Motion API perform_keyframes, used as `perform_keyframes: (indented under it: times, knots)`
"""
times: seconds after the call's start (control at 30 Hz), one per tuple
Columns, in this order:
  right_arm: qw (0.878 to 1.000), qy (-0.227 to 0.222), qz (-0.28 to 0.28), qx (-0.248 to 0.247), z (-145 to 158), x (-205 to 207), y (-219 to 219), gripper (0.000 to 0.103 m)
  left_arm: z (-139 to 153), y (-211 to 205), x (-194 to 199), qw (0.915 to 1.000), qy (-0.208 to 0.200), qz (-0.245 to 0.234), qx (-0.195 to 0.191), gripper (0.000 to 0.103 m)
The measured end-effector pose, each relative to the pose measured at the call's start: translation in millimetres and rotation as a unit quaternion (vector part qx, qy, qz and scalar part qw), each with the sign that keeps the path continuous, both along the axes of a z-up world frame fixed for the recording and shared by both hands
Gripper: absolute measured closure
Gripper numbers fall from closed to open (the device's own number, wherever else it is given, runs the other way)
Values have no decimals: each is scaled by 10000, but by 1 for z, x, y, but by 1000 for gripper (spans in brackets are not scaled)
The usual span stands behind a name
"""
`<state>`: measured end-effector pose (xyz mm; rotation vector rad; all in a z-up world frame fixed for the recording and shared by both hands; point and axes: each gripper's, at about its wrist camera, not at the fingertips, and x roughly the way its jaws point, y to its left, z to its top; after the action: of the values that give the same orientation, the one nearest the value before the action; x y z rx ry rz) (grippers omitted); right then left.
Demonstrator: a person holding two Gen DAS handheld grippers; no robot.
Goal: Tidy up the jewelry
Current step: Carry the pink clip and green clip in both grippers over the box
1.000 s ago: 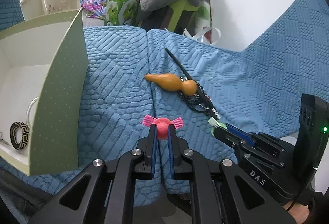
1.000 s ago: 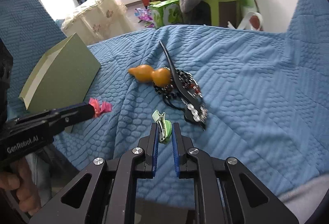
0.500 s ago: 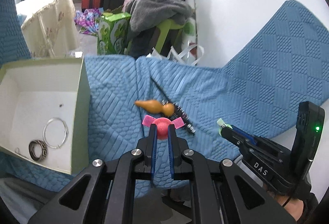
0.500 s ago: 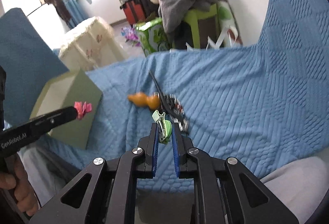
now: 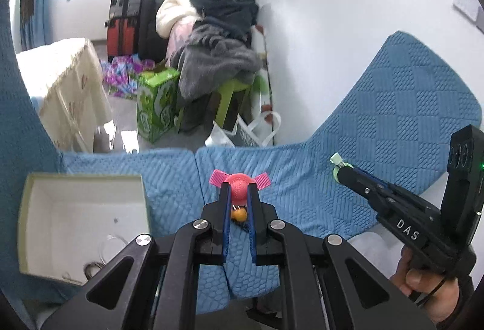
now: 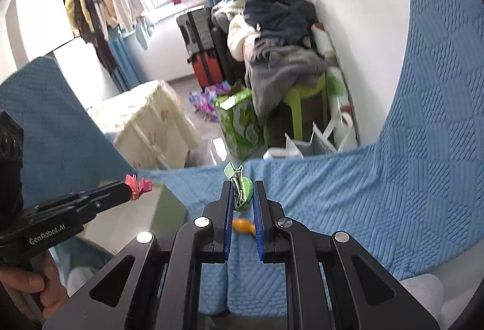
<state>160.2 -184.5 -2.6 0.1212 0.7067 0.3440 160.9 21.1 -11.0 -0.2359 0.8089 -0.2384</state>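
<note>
My left gripper (image 5: 239, 192) is shut on a pink hair clip (image 5: 240, 185) with a round red-pink middle and ribbed pink ends, held high above the blue cover. My right gripper (image 6: 242, 193) is shut on a green hair clip (image 6: 240, 189) with a metal spring jaw. Each gripper shows in the other's view: the right gripper (image 5: 340, 169) at right with its green clip, the left gripper (image 6: 133, 190) at left with the pink clip. A white-lined green box (image 5: 27, 209) lies lower left, holding rings and a bracelet (image 5: 90, 268). An orange gourd (image 6: 242, 225) peeks between the right fingers.
The blue quilted cover (image 5: 302, 178) spreads over seat and backrest (image 5: 408, 106). Behind are a green stool piled with clothes (image 5: 217, 66), a green carton (image 5: 155, 109), suitcases (image 5: 127, 18) and a cream-covered table (image 5: 63, 81). A hand (image 5: 423, 278) grips the right tool.
Both grippers have risen well above the cover with their clips still held. The gourd and the dark beaded jewelry have dropped low in both views and are mostly hidden behind the fingers.
</note>
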Motion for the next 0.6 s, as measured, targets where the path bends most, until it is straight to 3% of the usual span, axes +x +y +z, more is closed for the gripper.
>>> perform_keyframes:
  times: [0.37, 0.6]
  knots:
    - [9978, -603, 13, 261, 56, -10, 49, 93, 50, 48, -9, 9989, -456, -31, 38, 95]
    - [9958, -825, 11, 385, 58, -14, 88, 93, 54, 89, -20, 9983, -561, 132, 100, 95]
